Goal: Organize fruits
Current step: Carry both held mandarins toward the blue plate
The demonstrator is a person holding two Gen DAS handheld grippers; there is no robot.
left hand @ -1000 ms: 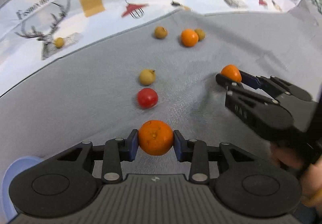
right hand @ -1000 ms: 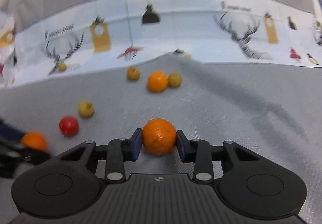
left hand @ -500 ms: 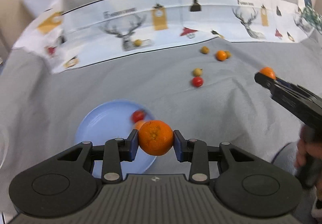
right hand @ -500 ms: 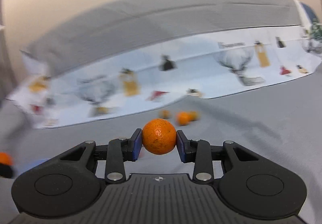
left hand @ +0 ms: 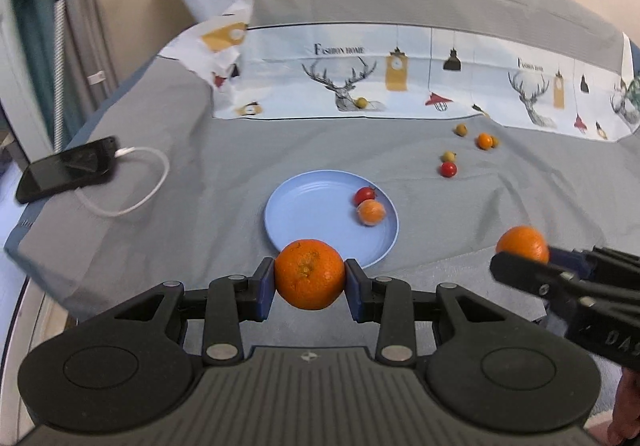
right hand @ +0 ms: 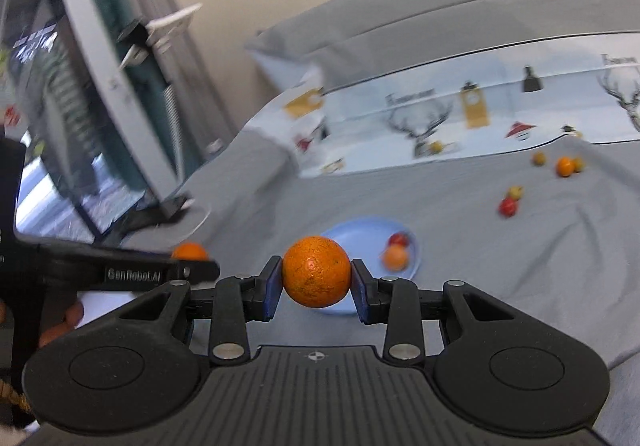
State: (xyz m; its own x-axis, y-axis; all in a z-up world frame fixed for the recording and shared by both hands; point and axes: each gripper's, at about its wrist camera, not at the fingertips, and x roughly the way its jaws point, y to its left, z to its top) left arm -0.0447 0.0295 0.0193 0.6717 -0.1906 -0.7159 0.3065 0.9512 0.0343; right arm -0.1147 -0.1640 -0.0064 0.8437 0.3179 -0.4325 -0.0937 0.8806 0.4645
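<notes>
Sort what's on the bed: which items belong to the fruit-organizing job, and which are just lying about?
Job:
- left tool gripping an orange
- right tool gripping another orange
- blue plate holding a red fruit and a small orange
- loose fruits on the grey sheet

Lying about:
- phone
- white cable
- printed cloth

Bed, grey cover (left hand: 224,165), wrinkled.
- Far edge: pale printed cloth (left hand: 400,85) with stags, clocks and lamps, its left end crumpled; one small yellow fruit (left hand: 361,102) lies on it.
- Centre: light blue plate (left hand: 304,213).
- Far right of plate: red fruit (left hand: 448,169) touching a yellowish fruit (left hand: 449,156); beyond these, a small orange (left hand: 485,141) with a brownish fruit (left hand: 461,129) to its left and another close on its right.
- Left: dark phone (left hand: 68,169) with white cable (left hand: 136,185) looped toward the plate.
</notes>
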